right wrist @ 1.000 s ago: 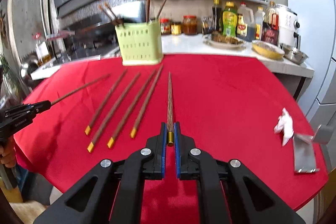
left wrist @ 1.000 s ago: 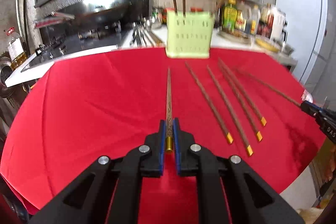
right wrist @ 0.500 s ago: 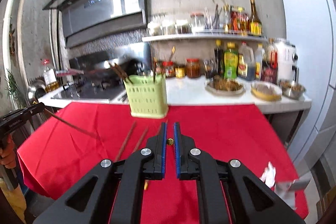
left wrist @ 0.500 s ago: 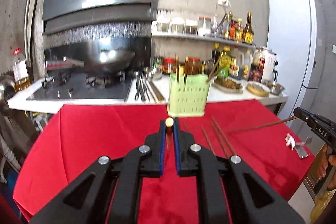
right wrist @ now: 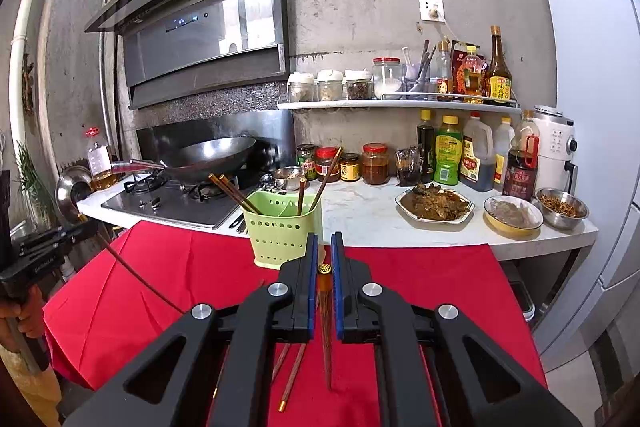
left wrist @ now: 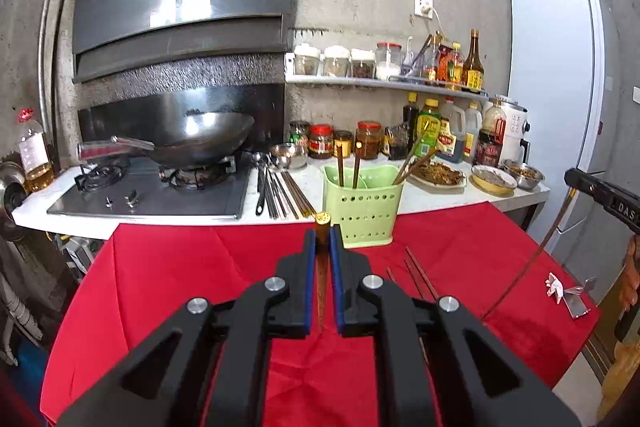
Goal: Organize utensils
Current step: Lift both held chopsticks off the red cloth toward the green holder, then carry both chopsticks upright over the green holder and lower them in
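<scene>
- Kitchen counter with a stove, wok point(left wrist: 200, 141) and jars sits behind a red tablecloth point(left wrist: 180, 267).
- Left gripper point(left wrist: 322, 243) is clamped on one chopstick point(left wrist: 321, 287) near its gold cap; the tip hangs toward 6 o'clock.
- Right gripper point(right wrist: 324, 251) is clamped on a second chopstick point(right wrist: 325, 327), also tip-down.
- Green holder point(left wrist: 362, 211) stands at 12 o'clock to 1 o'clock of the left gripper and 11 o'clock of the right gripper.
- Loose chopsticks point(right wrist: 294, 371) lie on the cloth below.
- Risk: each pinch is near one end, so a stick may pivot or slip.
- Risk: both sticks entering together may collide or tip the light holder.
</scene>
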### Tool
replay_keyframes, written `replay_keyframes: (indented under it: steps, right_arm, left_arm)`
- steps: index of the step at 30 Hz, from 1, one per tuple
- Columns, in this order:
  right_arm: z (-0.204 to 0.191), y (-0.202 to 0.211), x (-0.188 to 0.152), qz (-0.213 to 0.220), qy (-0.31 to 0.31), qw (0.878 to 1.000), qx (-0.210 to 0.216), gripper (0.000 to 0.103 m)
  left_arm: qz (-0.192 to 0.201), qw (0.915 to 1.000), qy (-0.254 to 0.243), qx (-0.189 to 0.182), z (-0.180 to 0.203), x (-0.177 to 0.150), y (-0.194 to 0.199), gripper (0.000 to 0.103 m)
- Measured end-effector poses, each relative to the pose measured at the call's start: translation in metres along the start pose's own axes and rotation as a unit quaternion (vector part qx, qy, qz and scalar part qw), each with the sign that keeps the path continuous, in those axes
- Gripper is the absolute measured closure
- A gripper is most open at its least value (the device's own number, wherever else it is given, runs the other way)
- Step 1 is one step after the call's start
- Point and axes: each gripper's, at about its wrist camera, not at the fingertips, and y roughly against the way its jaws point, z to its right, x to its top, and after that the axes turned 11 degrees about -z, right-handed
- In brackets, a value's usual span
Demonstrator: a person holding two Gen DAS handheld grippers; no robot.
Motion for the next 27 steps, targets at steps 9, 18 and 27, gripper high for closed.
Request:
replay_keyframes:
  steps: [9, 18, 27]
  right_arm:
    - [0.0, -0.019, -0.003, -0.007, 0.01, 1.0, -0.014, 0.096]
    - [-0.008, -0.045, -0.032, -0.056, 0.024, 0.998, -0.015, 0.096]
    - [-0.015, -0.052, -0.05, -0.073, 0.035, 0.996, -0.026, 0.096]
  left_arm:
    - [-0.022, 0.9997, -0.006, -0.007, 0.002, -0.003, -0.02, 0.096]
    - [-0.067, 0.9978, -0.003, 0.002, 0.006, -0.024, -0.049, 0.096]
    - [-0.094, 0.9955, 0.001, 0.007, 0.007, -0.043, -0.065, 0.096]
